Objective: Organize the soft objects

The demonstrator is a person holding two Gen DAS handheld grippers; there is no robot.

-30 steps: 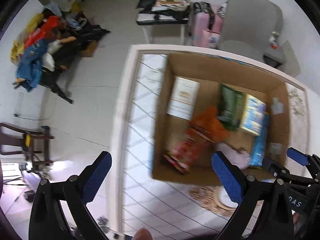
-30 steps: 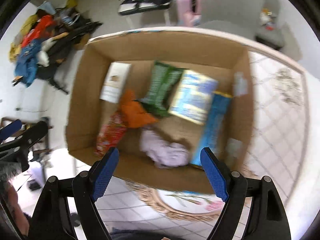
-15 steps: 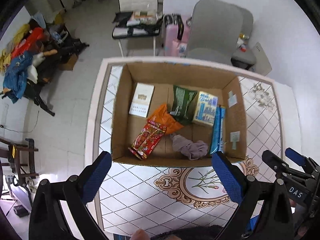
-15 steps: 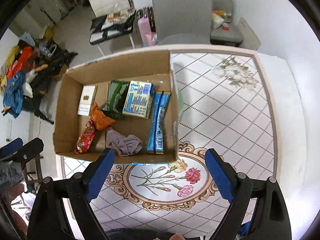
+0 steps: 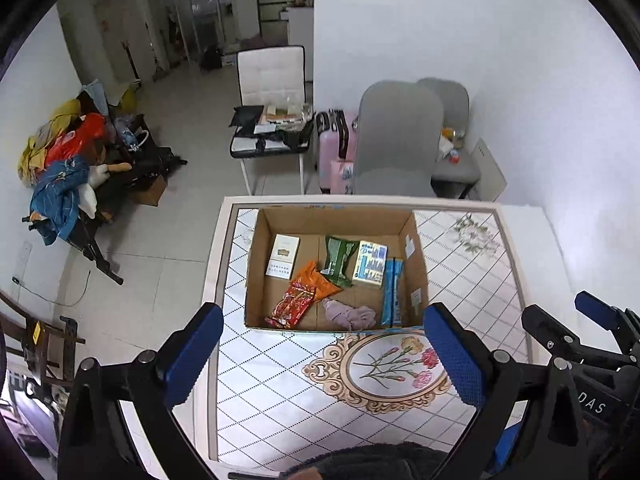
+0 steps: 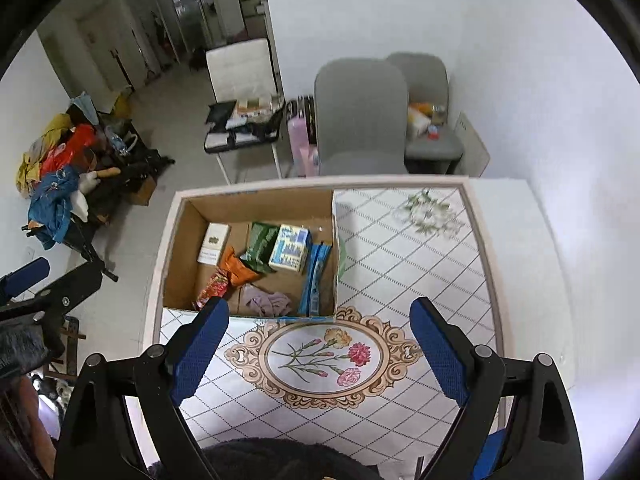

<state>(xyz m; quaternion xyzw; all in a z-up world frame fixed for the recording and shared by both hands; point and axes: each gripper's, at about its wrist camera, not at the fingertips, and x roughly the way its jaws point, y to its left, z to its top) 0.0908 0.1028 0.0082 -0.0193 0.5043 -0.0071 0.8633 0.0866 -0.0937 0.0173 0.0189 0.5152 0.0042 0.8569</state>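
Note:
An open cardboard box (image 5: 416, 248) (image 6: 180, 240) stands on the tiled table's far left part. Inside lie a lilac cloth (image 5: 352, 316) (image 6: 266, 303), a red snack bag (image 5: 292, 305) (image 6: 211, 289), an orange bag (image 5: 316, 279) (image 6: 236, 268), a green bag (image 5: 338, 255) (image 6: 261, 245), a blue-white tissue pack (image 5: 370, 264) (image 6: 290, 248), a long blue pack (image 5: 392, 292) (image 6: 316, 280) and a white booklet (image 5: 283, 256) (image 6: 213, 243). My left gripper (image 5: 324, 356) and right gripper (image 6: 320, 354) are open and empty, held high above the table's near part.
The table (image 5: 280, 400) (image 6: 420, 272) has a flower pattern and a pale rim. Grey chairs (image 5: 396, 136) (image 6: 360, 112) and a white chair (image 5: 272, 80) with clutter stand behind it. A clothes pile (image 5: 64, 168) lies far left on the floor.
Both grippers have pulled up and back from the box, which now looks small and far. Both stay open and empty. The box contents have not moved.

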